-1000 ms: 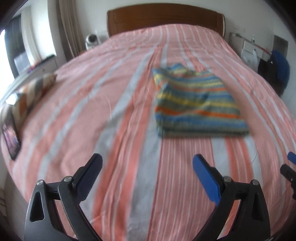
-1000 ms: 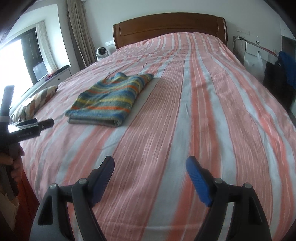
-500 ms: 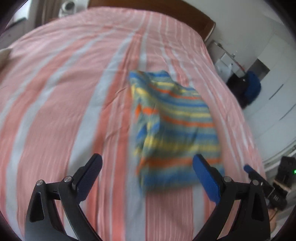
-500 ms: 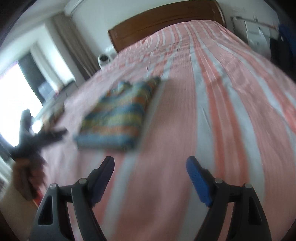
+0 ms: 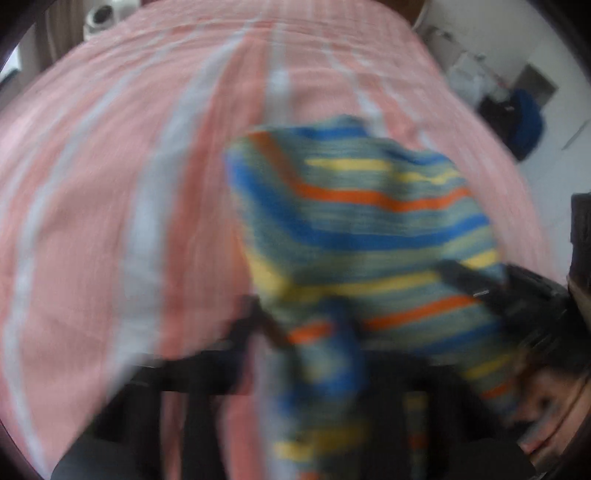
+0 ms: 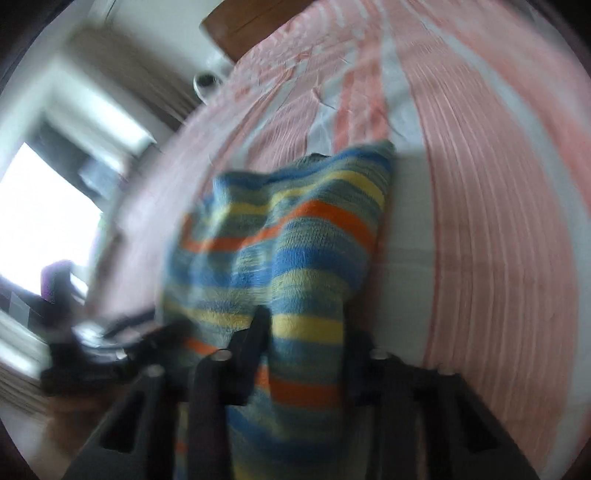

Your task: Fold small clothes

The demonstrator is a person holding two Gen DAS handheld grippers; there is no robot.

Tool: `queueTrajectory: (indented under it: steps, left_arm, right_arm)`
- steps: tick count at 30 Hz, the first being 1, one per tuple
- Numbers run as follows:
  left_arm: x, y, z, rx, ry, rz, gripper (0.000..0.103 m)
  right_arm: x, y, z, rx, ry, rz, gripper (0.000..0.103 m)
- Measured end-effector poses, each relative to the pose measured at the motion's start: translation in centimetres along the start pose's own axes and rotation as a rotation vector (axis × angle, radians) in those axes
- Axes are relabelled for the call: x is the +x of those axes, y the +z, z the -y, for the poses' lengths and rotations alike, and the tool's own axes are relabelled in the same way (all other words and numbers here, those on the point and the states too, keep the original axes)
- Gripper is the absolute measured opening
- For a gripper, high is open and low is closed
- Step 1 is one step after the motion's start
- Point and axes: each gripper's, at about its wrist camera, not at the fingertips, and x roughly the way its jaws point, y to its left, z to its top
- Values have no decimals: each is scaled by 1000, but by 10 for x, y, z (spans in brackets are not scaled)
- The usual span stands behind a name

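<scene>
Bed (image 5: 110, 192) with the pink-and-white striped cover fills both views, wooden headboard (image 6: 251, 26) at the far end. Striped knit sweater (image 5: 354, 206) sits folded near the middle of it, its near edge bunched up toward both cameras (frames are motion-blurred). Left gripper (image 5: 314, 332) — jaws closing, near-left corner between them. Right gripper (image 6: 306, 328) — jaws closing too, a thick fold of the near-right edge between them. Looks soft, light, floppy and stretchy — no slip risk, but layers may separate. Best hold: both near corners, pinching all layers together.
</scene>
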Motion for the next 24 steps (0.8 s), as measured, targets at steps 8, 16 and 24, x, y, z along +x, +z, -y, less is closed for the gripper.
queueTrajectory:
  steps: [8, 16, 24]
  left_arm:
    - [-62, -23, 25, 47, 74, 197, 16]
    - [-70, -21, 39, 22, 148, 206, 60]
    - [-152, -105, 46, 84, 373, 487, 103]
  right_arm:
    - [-63, -39, -114, -467, -292, 293, 18]
    - [-83, -22, -72, -195, -258, 284, 50]
    - [-159, -76, -29, -161, -409, 340, 102]
